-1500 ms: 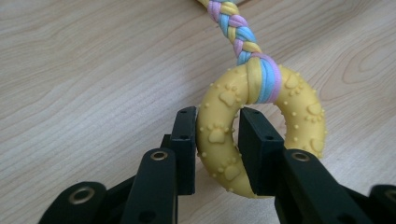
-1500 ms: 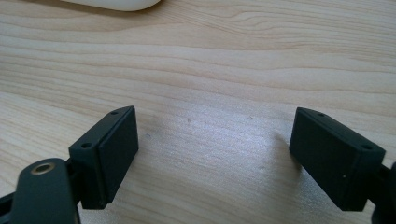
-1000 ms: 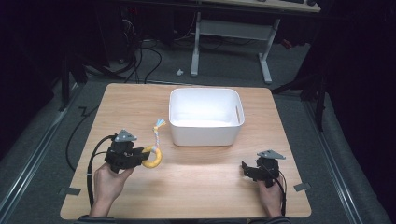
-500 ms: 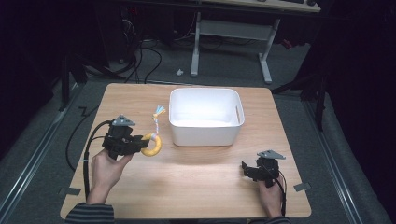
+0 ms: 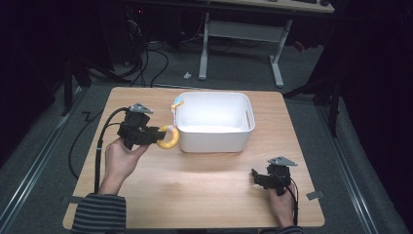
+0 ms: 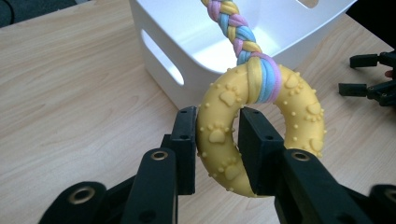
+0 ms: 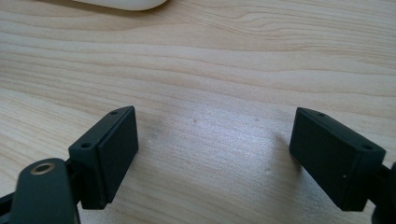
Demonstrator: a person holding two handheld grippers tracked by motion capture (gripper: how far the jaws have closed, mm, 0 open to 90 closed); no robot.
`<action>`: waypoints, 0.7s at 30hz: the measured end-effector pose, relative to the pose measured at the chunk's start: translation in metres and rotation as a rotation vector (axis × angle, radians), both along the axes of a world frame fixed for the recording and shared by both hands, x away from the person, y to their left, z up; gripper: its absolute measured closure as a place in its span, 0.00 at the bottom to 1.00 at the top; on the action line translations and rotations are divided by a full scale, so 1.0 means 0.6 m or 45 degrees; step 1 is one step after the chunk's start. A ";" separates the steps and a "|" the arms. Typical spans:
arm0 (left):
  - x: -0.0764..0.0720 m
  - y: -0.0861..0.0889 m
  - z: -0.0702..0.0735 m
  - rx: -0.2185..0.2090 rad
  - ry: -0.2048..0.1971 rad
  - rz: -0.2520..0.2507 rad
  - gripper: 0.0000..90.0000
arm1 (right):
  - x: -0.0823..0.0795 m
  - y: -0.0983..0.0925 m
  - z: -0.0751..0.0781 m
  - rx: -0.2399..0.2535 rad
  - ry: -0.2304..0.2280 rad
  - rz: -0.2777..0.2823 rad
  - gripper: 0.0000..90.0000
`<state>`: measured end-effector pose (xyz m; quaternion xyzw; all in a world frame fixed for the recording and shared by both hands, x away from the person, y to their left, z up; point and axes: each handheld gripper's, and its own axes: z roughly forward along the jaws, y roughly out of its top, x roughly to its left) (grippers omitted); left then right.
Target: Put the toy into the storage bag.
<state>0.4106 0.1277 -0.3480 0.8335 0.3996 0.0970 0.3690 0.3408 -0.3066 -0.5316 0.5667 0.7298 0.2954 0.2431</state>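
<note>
A yellow rubber ring toy (image 5: pixel 169 139) (image 6: pixel 224 144), studded with paw prints, has a braided pastel rope (image 5: pixel 176 108) (image 6: pixel 238 32) tied to it. My left gripper (image 5: pixel 160 136) (image 6: pixel 217 135) is shut on the ring and holds it above the table, just left of the white tub (image 5: pixel 214 141) (image 6: pixel 187 56). The rope rises against the tub's left rim. Near the table's front right, my right gripper (image 5: pixel 253 176) (image 7: pixel 215 149) rests low over the wood, open, with nothing between its pads.
The wooden table (image 5: pixel 204 195) carries the tub at its back centre. A cable (image 5: pixel 100 141) trails from the left gripper toward the table's left edge. Dark floor, cables and a desk frame (image 5: pixel 277 63) lie beyond the far edge.
My left hand has lifted the ring toy off the table and carried it back, toward the tub's left wall. The right hand has stayed where it was.
</note>
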 end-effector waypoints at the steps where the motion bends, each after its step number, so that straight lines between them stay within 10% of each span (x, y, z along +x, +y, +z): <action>1: 0.000 0.000 0.000 0.000 0.000 0.000 0.76 | 0.000 0.000 0.000 0.000 0.000 0.000 0.17; 21: 0.076 -0.069 0.023 0.011 0.039 -0.058 0.76 | -0.001 0.001 0.000 -0.001 0.001 0.006 0.17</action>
